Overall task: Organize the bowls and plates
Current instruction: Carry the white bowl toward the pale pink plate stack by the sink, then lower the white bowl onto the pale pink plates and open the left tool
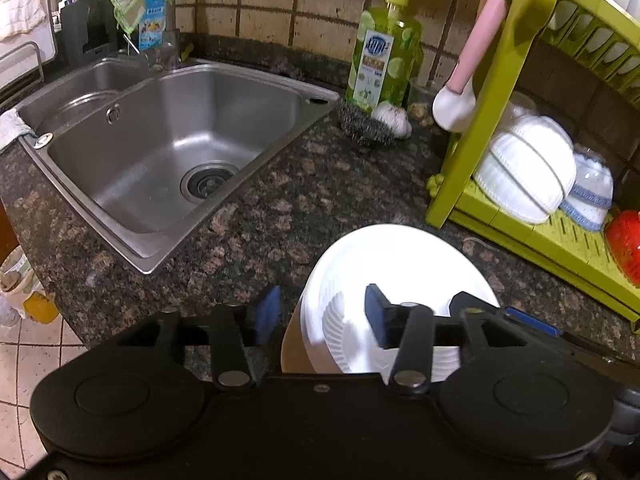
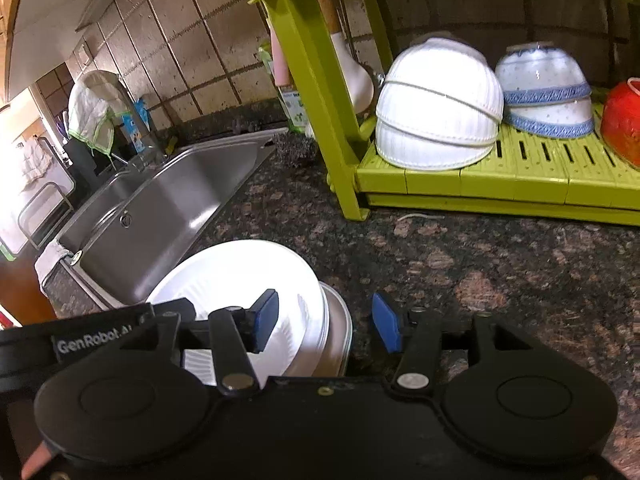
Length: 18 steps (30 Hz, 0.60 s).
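While the stack of white plates [image 1: 394, 264] is sitting on the speckled granite counter [image 1: 288, 200] just in front of the green dish rack [image 1: 496, 92], both grippers are straddling its rim from opposite sides. The left gripper [image 1: 322, 316] is spread wide, one blue pad [image 1: 269, 312] hanging over the counter off the stack's sink side, the other lying over the ribbed inside of the top plate. The right gripper [image 2: 326, 322] is spread just as wide, one blue pad [image 2: 266, 318] over the top plate and its other pad over bare granite on the rack side. Can't tell if any pad is actually touching the plate.

Plates look glossy with fluted rims, and a duller, beige-ish dish [image 2: 338, 332] is sitting at the bottom of the stack.

On the rack's slatted lower shelf, two ribbed white bowls [image 2: 438, 108] are nested upside down, next to blue-banded bowls [image 2: 546, 90] and something red [image 2: 622, 120]. A pink-handled white spoon [image 1: 468, 76] is hanging off the rack's front post. Away from the rack, past the plates, is the stainless sink [image 1: 168, 136], with a green soap bottle [image 1: 382, 56] and a steel scrubber [image 1: 366, 124] between sink and rack.
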Each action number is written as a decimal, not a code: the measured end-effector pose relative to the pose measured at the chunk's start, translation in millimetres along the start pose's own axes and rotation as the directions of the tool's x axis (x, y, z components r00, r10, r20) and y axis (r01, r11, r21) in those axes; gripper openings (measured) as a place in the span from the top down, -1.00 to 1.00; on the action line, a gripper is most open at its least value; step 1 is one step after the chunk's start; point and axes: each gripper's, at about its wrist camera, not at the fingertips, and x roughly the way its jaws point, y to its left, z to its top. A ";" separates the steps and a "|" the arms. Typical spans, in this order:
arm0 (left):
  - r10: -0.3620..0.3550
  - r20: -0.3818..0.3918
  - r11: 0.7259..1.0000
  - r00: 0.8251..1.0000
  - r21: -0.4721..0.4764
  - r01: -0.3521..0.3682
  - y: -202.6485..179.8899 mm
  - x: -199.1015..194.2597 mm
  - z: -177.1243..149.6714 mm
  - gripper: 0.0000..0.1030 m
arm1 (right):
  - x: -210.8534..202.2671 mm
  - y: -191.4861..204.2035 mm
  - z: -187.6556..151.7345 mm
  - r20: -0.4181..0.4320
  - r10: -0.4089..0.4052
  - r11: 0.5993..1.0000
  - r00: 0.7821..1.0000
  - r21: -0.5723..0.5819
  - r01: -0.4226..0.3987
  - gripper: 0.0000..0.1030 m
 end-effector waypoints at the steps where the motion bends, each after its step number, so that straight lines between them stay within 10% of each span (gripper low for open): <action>1: 0.000 0.012 1.000 1.000 0.002 0.000 -0.1 -2.6 -0.1 -0.10 | -2.1 0.5 -0.2 0.008 -0.005 1.000 1.000 -0.005 0.005 -0.09; 18: 0.059 0.165 0.996 0.985 0.053 -0.069 -15.1 -43.5 -10.2 -0.14 | -64.9 -11.4 -15.0 0.269 -0.031 0.999 0.963 -0.006 0.033 -0.10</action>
